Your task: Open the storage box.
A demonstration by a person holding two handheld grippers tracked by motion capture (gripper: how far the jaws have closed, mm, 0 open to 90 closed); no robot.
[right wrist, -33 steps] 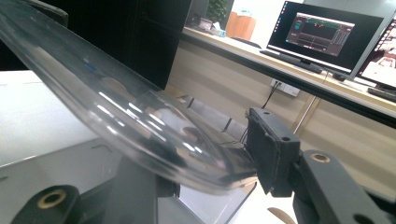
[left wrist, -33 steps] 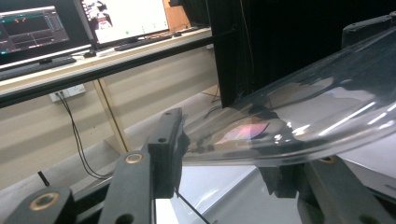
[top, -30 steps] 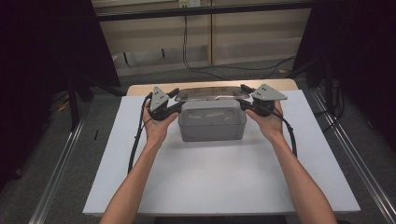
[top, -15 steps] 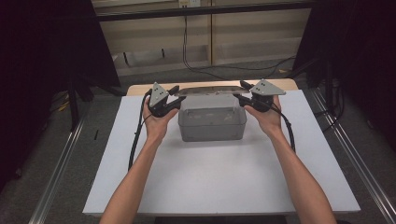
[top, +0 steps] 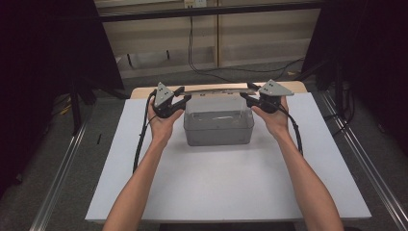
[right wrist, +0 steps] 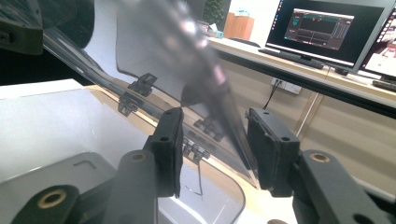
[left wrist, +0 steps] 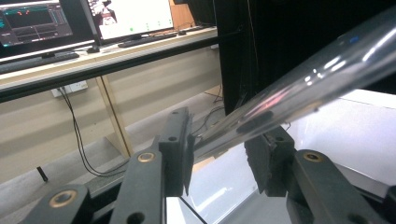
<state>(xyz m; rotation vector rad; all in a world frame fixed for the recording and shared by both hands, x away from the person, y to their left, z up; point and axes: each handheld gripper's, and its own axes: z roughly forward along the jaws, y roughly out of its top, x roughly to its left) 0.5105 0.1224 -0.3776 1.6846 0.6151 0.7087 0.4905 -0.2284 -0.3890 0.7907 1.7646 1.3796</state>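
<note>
- Plastic box (top: 219,127) of clear grey sits on the white table (top: 226,178), toward its far side, open at the top.
- Lid (top: 216,89) is see-through and thin, held edge-on just above the box's far rim, spanning between the two grippers; small hinge clips show along its edge in the right gripper view.
- Left gripper (top: 179,98) is at the box's left far corner; its jaws are partly open, with the lid's (left wrist: 299,88) edge lying between them, and I cannot tell if they pinch it.
- Right gripper (top: 246,96) is at the box's right far corner, jaws likewise parted around the lid's (right wrist: 205,79) edge.
- A second ago the lid lay flat on the box; it has since risen clear and the inside now shows.
</note>
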